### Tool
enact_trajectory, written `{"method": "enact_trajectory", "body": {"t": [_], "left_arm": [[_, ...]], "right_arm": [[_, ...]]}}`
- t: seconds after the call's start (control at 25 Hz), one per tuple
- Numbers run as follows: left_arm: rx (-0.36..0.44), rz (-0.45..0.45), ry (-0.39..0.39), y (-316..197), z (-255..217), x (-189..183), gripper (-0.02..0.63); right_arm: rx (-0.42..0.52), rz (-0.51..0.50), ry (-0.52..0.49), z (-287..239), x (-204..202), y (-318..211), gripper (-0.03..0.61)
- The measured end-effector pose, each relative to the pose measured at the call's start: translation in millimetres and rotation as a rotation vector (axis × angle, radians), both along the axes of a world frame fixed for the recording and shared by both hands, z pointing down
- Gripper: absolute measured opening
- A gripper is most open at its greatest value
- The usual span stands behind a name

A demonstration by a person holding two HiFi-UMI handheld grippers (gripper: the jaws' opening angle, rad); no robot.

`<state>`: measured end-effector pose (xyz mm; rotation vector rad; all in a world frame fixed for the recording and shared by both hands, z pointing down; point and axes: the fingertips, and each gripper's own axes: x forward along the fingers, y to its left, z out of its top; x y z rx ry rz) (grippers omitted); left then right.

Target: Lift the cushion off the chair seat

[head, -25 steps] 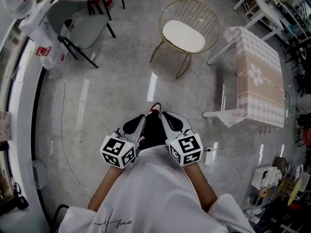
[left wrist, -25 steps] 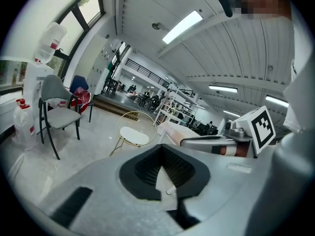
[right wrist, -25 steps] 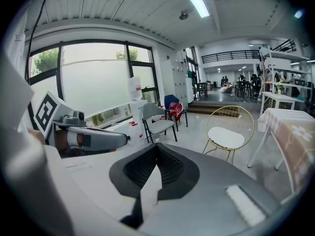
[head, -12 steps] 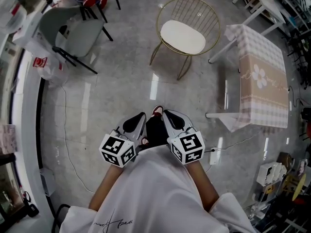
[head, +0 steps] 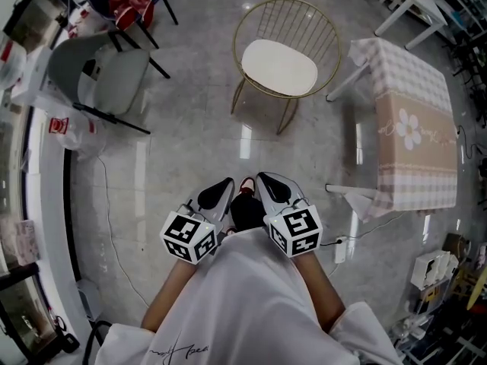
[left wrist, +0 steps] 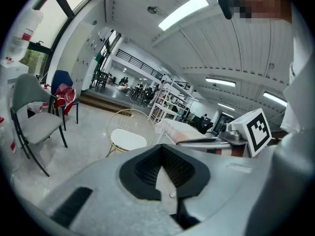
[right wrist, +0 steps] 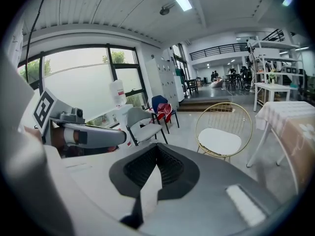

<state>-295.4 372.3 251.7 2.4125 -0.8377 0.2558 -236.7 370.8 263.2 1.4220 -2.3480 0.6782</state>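
- Left tongs point(head: 226, 182) and right tongs point(head: 265, 179) are shut and empty, far from the white oval cushion point(head: 279, 68).
- Shut, they might just shove it off the round gold wire chair point(head: 308, 24).

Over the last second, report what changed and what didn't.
The person has moved forward: the gold wire chair shows larger, the grey chair has slid down the head view. Nothing was gripped or released. The left gripper and right gripper stay shut, empty, side by side; the cushion still lies on the seat.
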Motion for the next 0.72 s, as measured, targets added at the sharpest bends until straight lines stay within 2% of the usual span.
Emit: {"method": "enact_trajectory", "body": {"t": [0.2,0.4,0.72], "left_arm": [[0.005,0.025,-0.022,-41.8,-3.6,29.7,-0.002],[0.013,0.057,-0.047,-78.2,1.5,58.0,-0.002],[0.018,0.127,-0.054,-106.2,3.5,99.4,-0.002]], "right_arm": [[-0.001,0.015,-0.018,1.4,26.3,-41.2,0.006],[-0.038,0.03,0.012,16.1,53.8,-75.9,0.005],[-0.04,0.163,0.031,19.4,109.2,-107.3,0.012]]}}
